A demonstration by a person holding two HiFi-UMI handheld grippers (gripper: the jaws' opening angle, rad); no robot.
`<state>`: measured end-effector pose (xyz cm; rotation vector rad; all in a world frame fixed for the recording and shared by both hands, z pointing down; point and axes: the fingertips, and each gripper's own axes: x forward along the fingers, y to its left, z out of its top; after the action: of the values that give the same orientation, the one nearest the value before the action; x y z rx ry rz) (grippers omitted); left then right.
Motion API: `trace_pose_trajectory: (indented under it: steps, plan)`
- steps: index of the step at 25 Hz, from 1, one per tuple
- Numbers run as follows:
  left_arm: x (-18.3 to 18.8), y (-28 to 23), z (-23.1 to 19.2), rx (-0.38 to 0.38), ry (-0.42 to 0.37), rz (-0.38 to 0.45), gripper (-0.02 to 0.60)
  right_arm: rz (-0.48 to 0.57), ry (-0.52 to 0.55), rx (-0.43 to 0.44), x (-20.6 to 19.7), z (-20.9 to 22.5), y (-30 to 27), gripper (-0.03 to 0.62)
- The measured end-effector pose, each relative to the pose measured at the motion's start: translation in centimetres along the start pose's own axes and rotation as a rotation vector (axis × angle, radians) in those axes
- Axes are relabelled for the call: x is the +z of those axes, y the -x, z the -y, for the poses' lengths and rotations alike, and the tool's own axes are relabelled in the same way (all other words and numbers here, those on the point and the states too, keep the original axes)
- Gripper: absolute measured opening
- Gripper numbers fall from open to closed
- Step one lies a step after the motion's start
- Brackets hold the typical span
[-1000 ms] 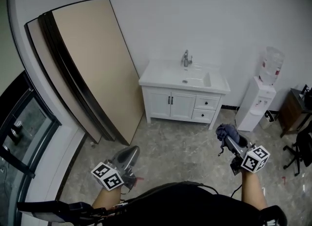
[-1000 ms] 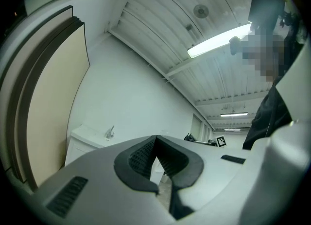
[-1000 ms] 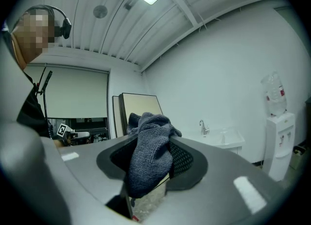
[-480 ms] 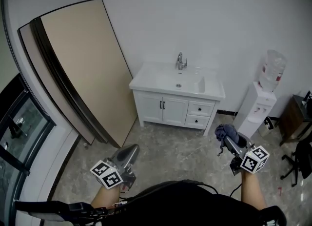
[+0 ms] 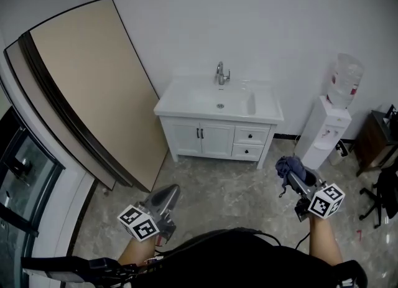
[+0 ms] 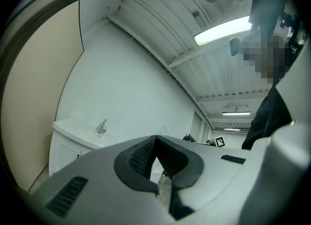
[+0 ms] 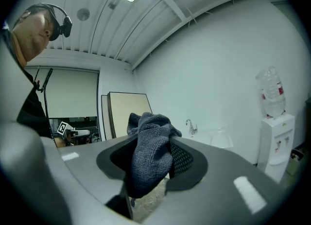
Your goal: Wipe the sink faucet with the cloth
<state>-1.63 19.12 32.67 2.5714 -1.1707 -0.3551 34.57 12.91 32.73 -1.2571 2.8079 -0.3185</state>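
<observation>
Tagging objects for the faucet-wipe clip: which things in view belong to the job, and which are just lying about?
Job:
cloth, clamped in the right gripper
faucet
sink, across the room

Just around:
left gripper, shut and empty
leaning boards
water dispenser
office chair
</observation>
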Motion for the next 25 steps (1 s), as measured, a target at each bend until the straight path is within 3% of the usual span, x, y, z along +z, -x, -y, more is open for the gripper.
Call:
trace_pose_trajectory:
  steps: [6, 13, 18, 25]
  plan:
    - [2.4, -1.7, -6.8, -0.057, 0.003, -0.003, 0.000, 0.016, 0.015, -0.049, 1.0, -0.6, -5.8, 0.153]
    - [8.1, -2.3, -15.9, -0.114, -0.021, -0.007, 0.000, 0.053, 0.009, -0.102, 2.5, -2.7, -14.7, 0.153]
    - [10.8, -2.3, -22.3, -0.120, -0.016, -0.009, 0.000, 0.047, 0.016, -0.092, 2.6, -4.7, -21.9, 0.153]
    - [11.9, -2.2, -29.0, -0.103, 0.006, -0.005, 0.000, 0.025, 0.018, -0.074, 1.8, -5.4, -28.9, 0.153]
